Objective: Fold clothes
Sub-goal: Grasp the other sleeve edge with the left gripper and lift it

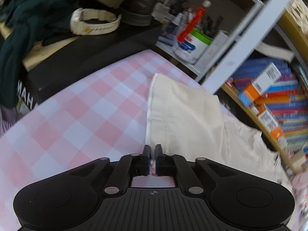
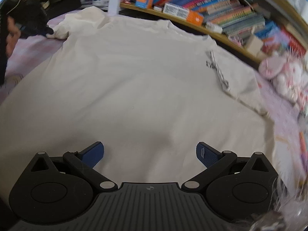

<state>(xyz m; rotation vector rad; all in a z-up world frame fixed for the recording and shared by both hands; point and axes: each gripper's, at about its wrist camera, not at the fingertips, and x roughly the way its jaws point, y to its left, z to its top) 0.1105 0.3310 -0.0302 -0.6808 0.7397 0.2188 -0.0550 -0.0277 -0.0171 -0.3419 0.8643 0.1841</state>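
A cream T-shirt [image 2: 134, 73] lies spread flat on a pink-and-white checked sheet [image 1: 77, 115], with a small dark print [image 2: 215, 65] near its right side. In the left wrist view its sleeve [image 1: 182, 111] runs up from my left gripper [image 1: 153, 154], which is shut on the sleeve's hemmed edge; a sliver of white cloth shows between the pads. The same gripper appears as a dark shape [image 2: 36, 23] at the sleeve end in the right wrist view. My right gripper [image 2: 150, 152] hovers open over the shirt's near part, with nothing between its blue pads.
A curved wooden shelf [image 2: 221, 32] packed with books runs along the far edge. A white post [image 1: 250, 32], a green-lidded tub [image 1: 192, 46] and a black box [image 1: 86, 61] under dark clothes stand behind the sheet. Pink-patterned soft items [image 2: 284, 77] lie at the right.
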